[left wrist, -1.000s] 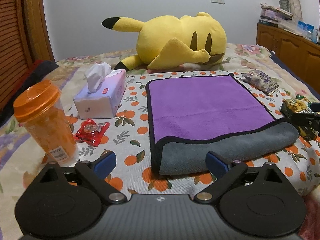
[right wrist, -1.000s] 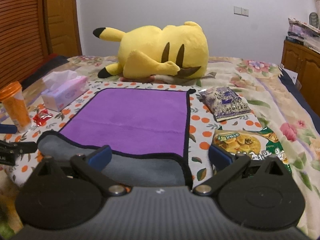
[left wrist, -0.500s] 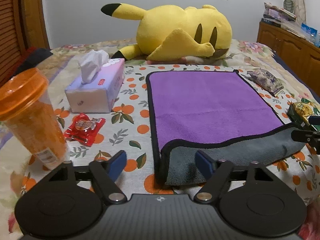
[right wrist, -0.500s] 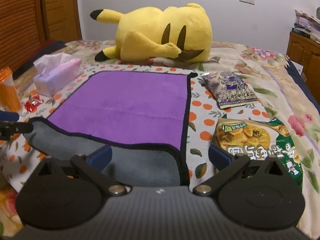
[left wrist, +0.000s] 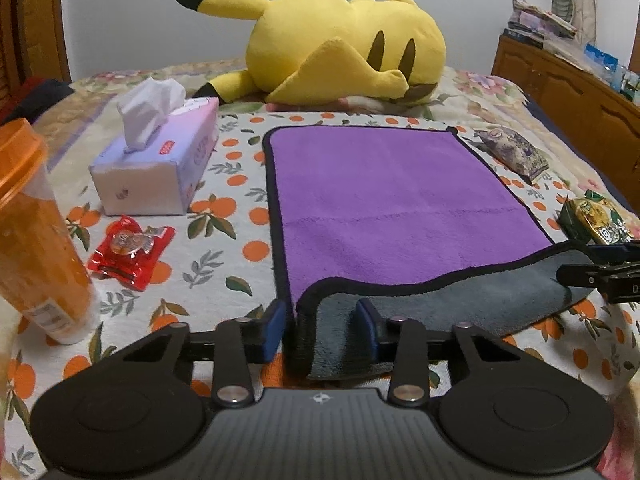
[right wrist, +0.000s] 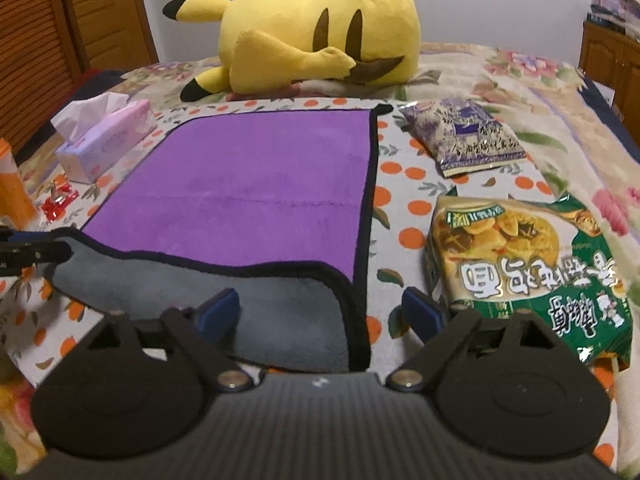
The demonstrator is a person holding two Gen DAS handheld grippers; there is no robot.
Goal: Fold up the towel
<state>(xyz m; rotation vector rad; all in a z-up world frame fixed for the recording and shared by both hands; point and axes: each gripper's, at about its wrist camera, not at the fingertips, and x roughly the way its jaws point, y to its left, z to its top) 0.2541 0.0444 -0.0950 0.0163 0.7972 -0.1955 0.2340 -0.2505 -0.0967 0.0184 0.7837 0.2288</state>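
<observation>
Purple towel (left wrist: 392, 204) flat on bed (left wrist: 240, 240), grey near edge turned up. Left tool (left wrist: 322, 330) half-closed, straddling left corner. Right tool (right wrist: 322, 312) spread wide around right corner.

Left of towel (left wrist: 400, 208), tissue box (left wrist: 160, 168) and orange cup (left wrist: 36, 240); right, snack bags (right wrist: 528, 256); bare cloth between.

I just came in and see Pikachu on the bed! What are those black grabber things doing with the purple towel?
A person is folding the towel with two hand-held grippers. Its near edge is flipped over, showing the grey underside. The left gripper has its fingers around the near left corner, jaws narrowed. The right gripper sits wide open around the near right corner. Pikachu just lies behind.
</observation>
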